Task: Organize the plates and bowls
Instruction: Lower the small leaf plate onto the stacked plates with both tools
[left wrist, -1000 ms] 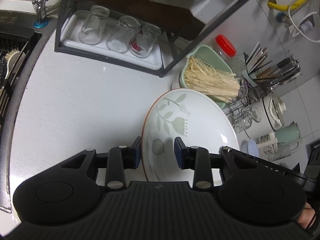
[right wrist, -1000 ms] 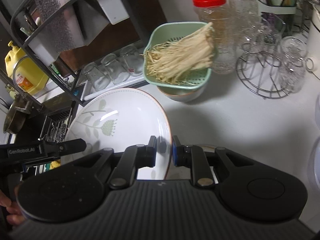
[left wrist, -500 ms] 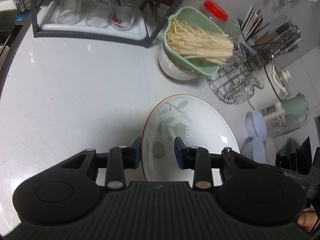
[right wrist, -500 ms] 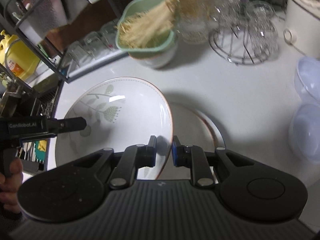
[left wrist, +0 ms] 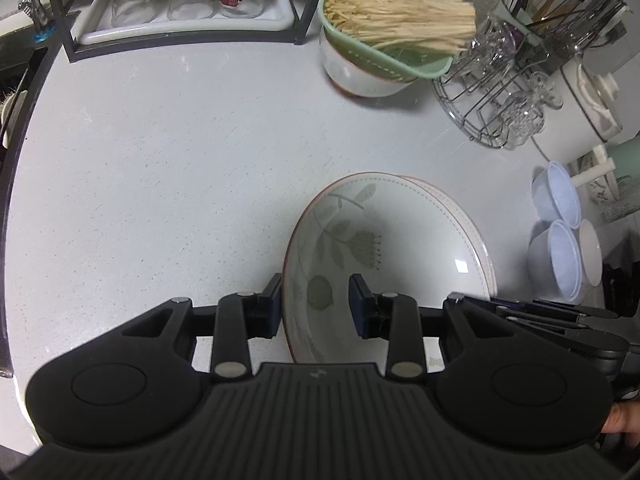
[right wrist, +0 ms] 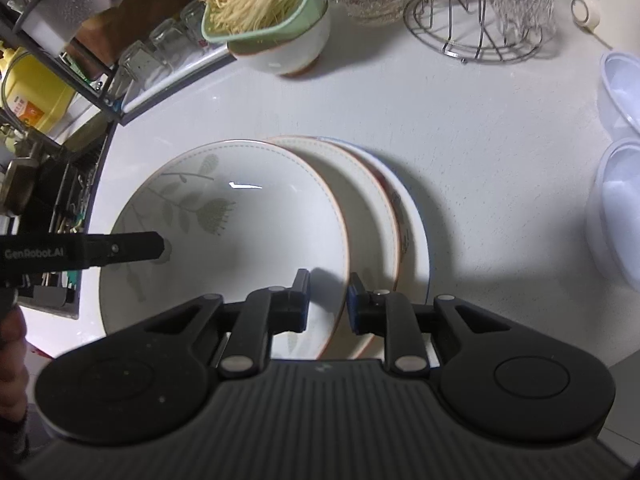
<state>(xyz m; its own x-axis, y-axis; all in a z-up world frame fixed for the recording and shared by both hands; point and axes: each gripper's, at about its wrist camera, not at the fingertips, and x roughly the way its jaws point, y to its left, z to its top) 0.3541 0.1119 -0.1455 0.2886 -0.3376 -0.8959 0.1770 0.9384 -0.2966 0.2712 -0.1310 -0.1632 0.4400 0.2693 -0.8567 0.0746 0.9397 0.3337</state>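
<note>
Both grippers are gripping the same leaf-print plate [right wrist: 240,216] by opposite edges. Right gripper [right wrist: 328,300] is pinching the rim, jaws nearly together with the edge between them. Left gripper [left wrist: 316,306] is straddling the other rim, jaws moderately apart; left finger [left wrist: 272,304] is touching the rim, whether the other is pressing, cannot tell. Plate is sitting tilted over two stacked plates [right wrist: 384,216] on the counter [left wrist: 160,160], near two plastic bowls [left wrist: 558,236].
</note>
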